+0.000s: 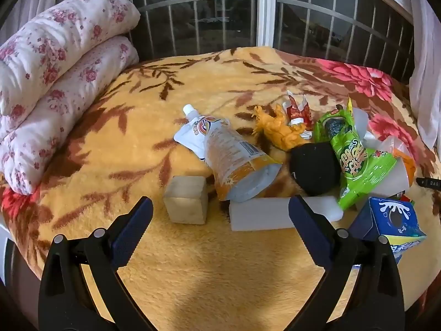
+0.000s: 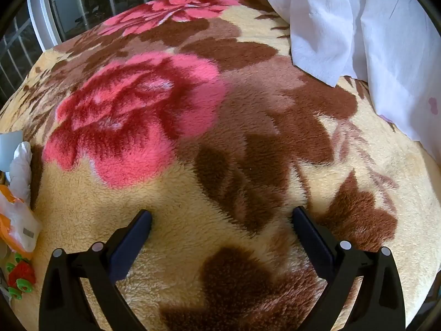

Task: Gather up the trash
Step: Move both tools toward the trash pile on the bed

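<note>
In the left wrist view a pile of trash lies on the flowered blanket point(image 1: 193, 262): a white and orange drink pouch point(image 1: 234, 160), a green snack bag point(image 1: 355, 160), a red and white wrapper point(image 1: 299, 110), a blue milk carton point(image 1: 391, 223) and a white foam bar point(image 1: 264, 215). My left gripper point(image 1: 220, 209) is open and empty, just short of the foam bar and a beige foam block point(image 1: 186, 200). My right gripper point(image 2: 222, 218) is open and empty over bare blanket point(image 2: 220, 127). White and orange wrappers point(image 2: 16, 220) show at its left edge.
A yellow toy animal point(image 1: 278, 127) and a black cap-like object point(image 1: 314, 171) lie among the trash. A folded floral quilt point(image 1: 55, 82) is stacked at the left. A barred window point(image 1: 264, 13) stands behind the bed. A white curtain point(image 2: 372, 41) hangs at the right.
</note>
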{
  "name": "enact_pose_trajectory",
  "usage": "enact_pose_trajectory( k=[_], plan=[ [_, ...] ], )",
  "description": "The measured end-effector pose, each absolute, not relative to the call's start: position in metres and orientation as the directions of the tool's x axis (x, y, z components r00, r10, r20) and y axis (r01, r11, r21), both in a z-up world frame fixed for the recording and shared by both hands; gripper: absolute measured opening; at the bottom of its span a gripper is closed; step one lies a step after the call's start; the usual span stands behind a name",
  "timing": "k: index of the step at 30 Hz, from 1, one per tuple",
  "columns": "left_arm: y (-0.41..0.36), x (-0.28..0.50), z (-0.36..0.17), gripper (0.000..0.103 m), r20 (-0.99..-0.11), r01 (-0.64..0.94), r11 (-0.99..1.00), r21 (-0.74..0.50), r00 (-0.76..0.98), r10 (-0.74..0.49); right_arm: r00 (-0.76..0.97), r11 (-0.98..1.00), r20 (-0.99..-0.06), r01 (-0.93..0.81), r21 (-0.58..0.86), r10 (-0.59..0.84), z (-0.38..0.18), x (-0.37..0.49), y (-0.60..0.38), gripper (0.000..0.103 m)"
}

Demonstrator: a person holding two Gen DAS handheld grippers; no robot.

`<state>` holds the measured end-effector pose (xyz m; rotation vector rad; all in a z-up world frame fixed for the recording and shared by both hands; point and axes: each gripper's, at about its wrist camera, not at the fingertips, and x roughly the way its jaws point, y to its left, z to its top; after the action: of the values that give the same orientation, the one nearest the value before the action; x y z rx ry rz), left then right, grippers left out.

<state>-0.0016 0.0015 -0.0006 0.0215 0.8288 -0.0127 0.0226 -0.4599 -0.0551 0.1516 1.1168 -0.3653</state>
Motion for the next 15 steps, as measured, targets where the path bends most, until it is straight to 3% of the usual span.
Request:
enact_pose_trajectory(
  k=[8,15],
  plan=[
    [0.013,-0.015,-0.001,0.096,-0.733,-0.003,1.000,-0.020,0.680,-0.013,0.416,0.926,-0.881,0.371,-0.062,-0.225,-0.045,0.016,-0.458,0.098],
    [0.018,-0.049,0.021,0.096,-0.712,0.008,1.000,-0.021,0.702,-0.021,0.571,0.917,-0.748,0.379,-0.126,-0.338,0.014,-0.050,-0.394,0.098]
  ],
)
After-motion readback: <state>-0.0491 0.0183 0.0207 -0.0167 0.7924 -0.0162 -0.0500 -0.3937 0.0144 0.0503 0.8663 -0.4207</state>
